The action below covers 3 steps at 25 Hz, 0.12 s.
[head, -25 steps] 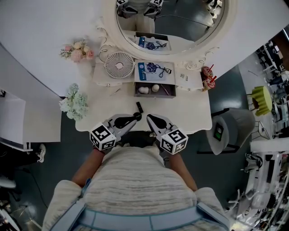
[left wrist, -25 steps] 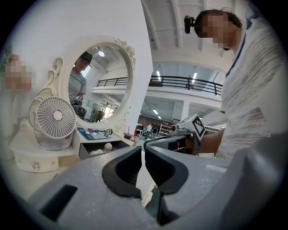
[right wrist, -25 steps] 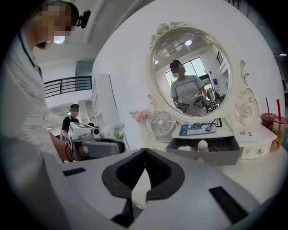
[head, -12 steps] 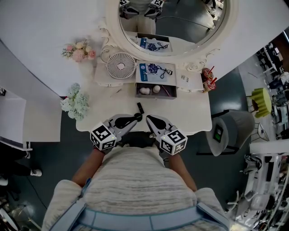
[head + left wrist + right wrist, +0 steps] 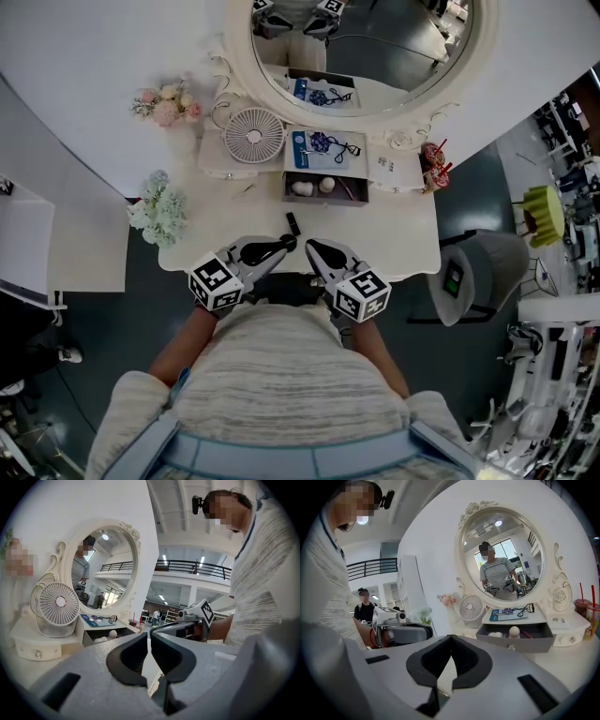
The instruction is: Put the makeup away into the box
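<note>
No word, brand or number is showing clearly enough to read. The cubes on the left gripper [image 5: 289, 247] and right gripper [image 5: 312, 247] are showing only black-and-white square patterns, and the print on the blue card [image 5: 303, 149] is appearing too small to make out.

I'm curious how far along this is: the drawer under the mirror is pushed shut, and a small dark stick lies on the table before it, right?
No, the drawer is pulled open, as the right gripper view shows. The small dark stick does lie on the table before it.
</note>
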### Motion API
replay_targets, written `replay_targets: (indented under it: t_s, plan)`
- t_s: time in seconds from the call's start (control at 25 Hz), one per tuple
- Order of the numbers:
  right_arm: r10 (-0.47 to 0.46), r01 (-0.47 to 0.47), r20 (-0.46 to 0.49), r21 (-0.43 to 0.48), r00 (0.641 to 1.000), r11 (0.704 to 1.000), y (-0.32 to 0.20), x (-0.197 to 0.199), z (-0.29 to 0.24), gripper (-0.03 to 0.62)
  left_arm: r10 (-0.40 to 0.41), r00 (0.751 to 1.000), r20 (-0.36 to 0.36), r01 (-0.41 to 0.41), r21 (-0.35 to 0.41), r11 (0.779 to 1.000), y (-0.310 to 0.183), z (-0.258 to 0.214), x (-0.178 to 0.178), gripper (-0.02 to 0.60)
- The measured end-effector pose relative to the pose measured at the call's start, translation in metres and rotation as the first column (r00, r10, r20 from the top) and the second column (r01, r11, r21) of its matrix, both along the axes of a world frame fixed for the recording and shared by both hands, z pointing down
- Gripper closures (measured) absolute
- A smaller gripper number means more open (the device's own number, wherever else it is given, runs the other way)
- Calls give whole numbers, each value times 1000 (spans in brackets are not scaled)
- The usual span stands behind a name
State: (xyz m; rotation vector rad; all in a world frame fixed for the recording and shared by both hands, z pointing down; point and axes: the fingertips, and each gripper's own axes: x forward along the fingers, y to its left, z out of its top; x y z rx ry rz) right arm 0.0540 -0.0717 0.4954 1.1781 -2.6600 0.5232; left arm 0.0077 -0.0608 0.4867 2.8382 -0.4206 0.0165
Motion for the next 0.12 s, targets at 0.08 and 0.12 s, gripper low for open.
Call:
replay_targets:
  t_s: [0.08,0.12]
  plan:
    - [-2,2,-1,-4,1000,1000,0,1,1,586,1,1000,2,-1,0,1000,0,0,0,565]
    - [-4,3,-1,-6,1000,1000,0,1,1,586,1,1000,3,-1,0,1000,0,0,0,565]
